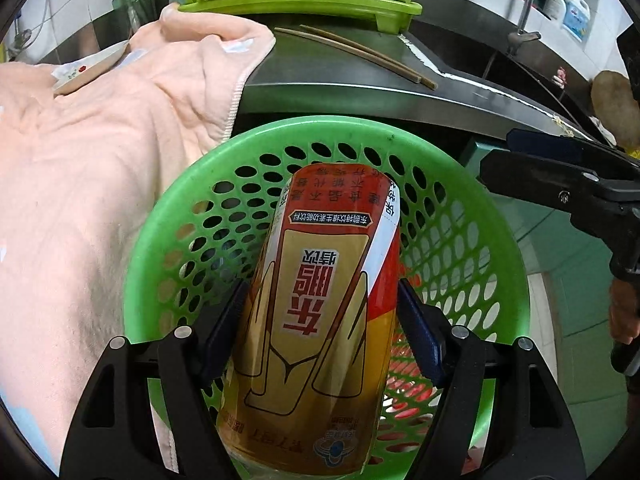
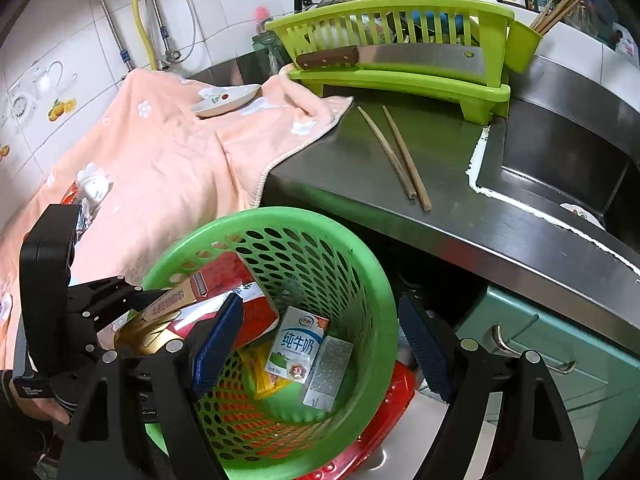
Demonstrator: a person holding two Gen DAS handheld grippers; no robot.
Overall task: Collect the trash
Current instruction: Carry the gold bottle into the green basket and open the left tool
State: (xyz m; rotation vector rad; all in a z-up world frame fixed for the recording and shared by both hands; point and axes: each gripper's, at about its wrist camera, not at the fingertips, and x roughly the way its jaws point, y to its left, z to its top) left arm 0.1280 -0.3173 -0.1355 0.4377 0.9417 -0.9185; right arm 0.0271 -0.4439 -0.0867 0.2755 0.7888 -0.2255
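Gold-and-red drink can (image 1: 320,320) is clamped between the left gripper (image 1: 324,328) pads, poised over the green perforated basket (image 1: 508,280). Right gripper (image 2: 324,344) gapes wide, holding nothing; a milk carton (image 2: 298,346) lies inside the basket

The green basket's (image 2: 372,320) mouth lies open on its counter (image 2: 460,216) side, while the can (image 2: 224,300) apparently blocks the near-left rim.

one basket (image 2: 372,280), one bottle (image 1: 320,312), one milk carton (image 2: 296,344), two chopsticks (image 2: 400,152)

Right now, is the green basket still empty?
No. The right wrist view shows a milk carton already lying inside the green basket, while the left gripper holds a can over it.
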